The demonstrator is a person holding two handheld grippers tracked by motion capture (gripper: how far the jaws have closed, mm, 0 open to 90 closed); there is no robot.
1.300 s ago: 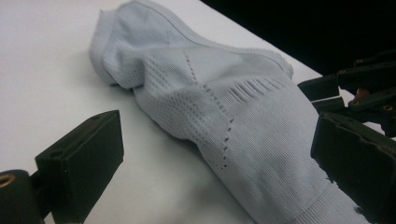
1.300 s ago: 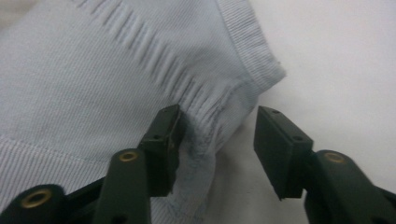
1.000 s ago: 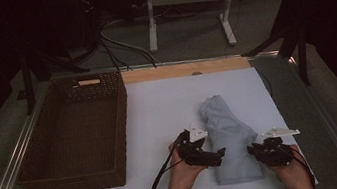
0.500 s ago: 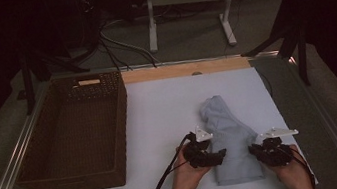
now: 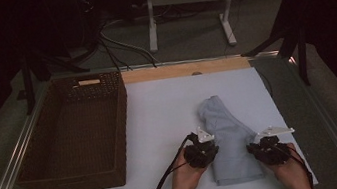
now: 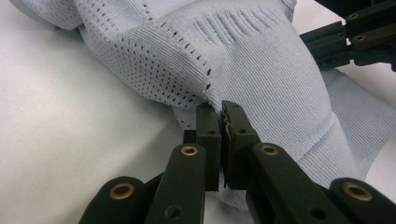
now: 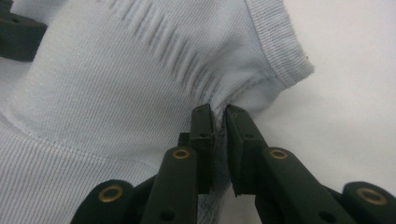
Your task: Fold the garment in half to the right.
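Since the earlier frame: left gripper's jaws have just been closing onto the cloth's left edge; both hands are keeping to their places and the garment is lying where it lay.

High view, garment: pale blue garment (image 5: 227, 139) is lying folded on the white sheet (image 5: 158, 106) covering the counter, right of centre, its near end between the two hands.

High view, grippers: left gripper (image 5: 204, 151) is sitting at the garment's near left edge, right gripper (image 5: 265, 150) at its near right edge, a cable trailing from the left one toward the near side.

High view, basket: wicker basket (image 5: 69, 137) is standing at the left of the counter, well apart from the garment, nothing showing inside it.

Left gripper view, jaws: jaws are pinching a fold of ribbed and perforated knit (image 6: 243, 70), fabric bunching into pleats just above the tips; the other gripper (image 6: 355, 37) is showing at the far right.

Right gripper view, jaws: jaws are clamping a thin pinch of cloth (image 7: 116, 93) near the ribbed hem (image 7: 275, 51), pleats radiating from the grip.

Risk, grip depth: both pinches look shallow and near the edge, so a lift may be pulling the cloth free on one side.

Risk, layers: either grip may be catching just the top layer, so the fold could be falling open when raised.

Risk, uneven motion: hands moving at different rates would be twisting the bundle.
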